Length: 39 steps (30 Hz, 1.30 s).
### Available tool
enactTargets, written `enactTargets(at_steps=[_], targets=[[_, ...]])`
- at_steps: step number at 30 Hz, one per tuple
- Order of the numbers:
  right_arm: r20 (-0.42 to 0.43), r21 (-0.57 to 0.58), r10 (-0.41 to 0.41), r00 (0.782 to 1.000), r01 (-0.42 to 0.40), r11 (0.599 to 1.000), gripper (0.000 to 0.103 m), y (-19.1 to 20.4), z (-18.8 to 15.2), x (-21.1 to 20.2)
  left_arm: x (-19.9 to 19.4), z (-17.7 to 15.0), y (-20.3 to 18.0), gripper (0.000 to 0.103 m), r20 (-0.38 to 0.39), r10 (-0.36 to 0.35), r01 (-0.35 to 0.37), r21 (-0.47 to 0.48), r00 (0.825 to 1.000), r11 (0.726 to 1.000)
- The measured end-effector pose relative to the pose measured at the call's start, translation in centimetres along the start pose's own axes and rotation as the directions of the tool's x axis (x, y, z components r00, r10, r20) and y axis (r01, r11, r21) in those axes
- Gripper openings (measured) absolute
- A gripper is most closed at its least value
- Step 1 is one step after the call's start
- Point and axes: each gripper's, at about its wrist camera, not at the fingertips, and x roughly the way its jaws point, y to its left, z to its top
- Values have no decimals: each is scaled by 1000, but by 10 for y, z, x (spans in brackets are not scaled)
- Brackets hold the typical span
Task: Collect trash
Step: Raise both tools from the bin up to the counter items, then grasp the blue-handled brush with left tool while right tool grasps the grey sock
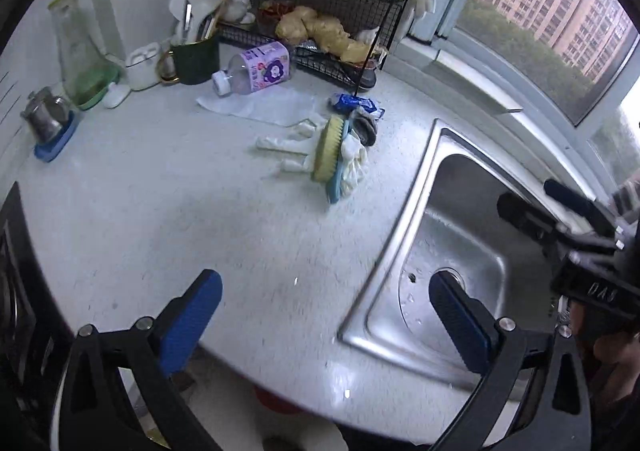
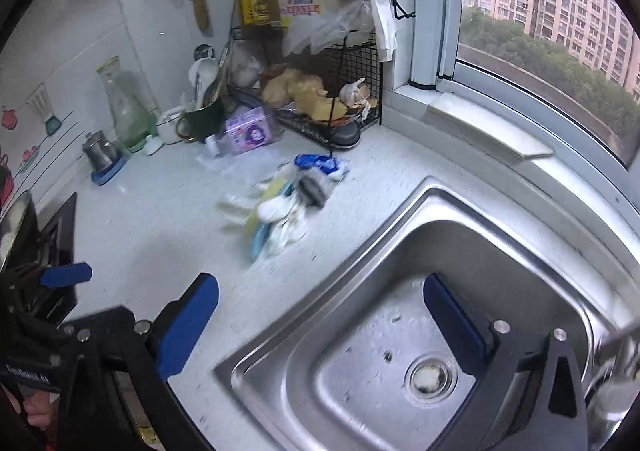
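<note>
Counter: one bottle, one brush, one blue wrapper far.
Left gripper: spread, empty.
Right gripper: spread, empty, over sink.

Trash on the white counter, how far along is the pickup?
Nothing looks collected yet. Both the left gripper and right gripper hang with jaws open and empty. Left to do: the clear plastic bottle with a purple label lying on its side, the crumpled blue wrapper, and the white disposable gloves by the yellow scrub brush beside the steel sink.
</note>
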Motion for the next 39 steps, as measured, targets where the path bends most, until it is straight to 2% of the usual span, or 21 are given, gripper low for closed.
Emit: enactTargets(at_steps=[7, 9, 11, 18, 20, 24, 29, 33, 34, 35, 37, 39], targets=[[-45, 10, 15, 999, -14, 1000, 102, -24, 35, 50, 61, 39, -10, 102, -64, 49, -47, 40, 997, 998], [-57, 7, 13, 998, -12, 1000, 102, -27, 40, 63, 75, 44, -11, 100, -78, 63, -59, 47, 995, 997], [-71, 11, 21, 997, -20, 1000, 102, -31, 44, 77, 92, 49, -10, 89, -100, 66, -62, 44, 993, 997], [-122, 19, 34, 992, -32, 999, 102, -41, 53, 117, 135, 62, -5, 86, -150, 65, -63, 20, 986, 998], [-136, 21, 31, 990, -28, 999, 102, -44, 55, 126, 144, 66, -3, 79, -159, 66, -66, 6, 985, 998], [-157, 15, 20, 987, -17, 1000, 102, -49, 60, 141, 158, 72, 0, 71, -181, 80, -80, 5, 980, 997], [-169, 4, 21, 985, -20, 1000, 102, -53, 71, 155, 170, 76, 2, 39, -210, 67, -67, 7, 975, 998], [-168, -6, 32, 985, -34, 999, 102, -53, 77, 161, 176, 77, 2, 30, -216, 43, -42, 11, 975, 999], [-169, -10, 34, 985, -36, 999, 102, -51, 78, 165, 178, 77, 2, 23, -217, 41, -39, 14, 975, 999], [-171, -11, 37, 985, -39, 999, 102, -51, 79, 166, 179, 78, 1, 20, -218, 41, -38, 17, 975, 999], [-176, -15, 41, 984, -44, 999, 102, -50, 80, 170, 180, 79, 2, 19, -214, 35, -34, 11, 976, 999], [-183, -18, 41, 982, -45, 999, 96, -48, 81, 173, 177, 79, 4, 15, -210, 21, -22, -5, 977, 1000]])
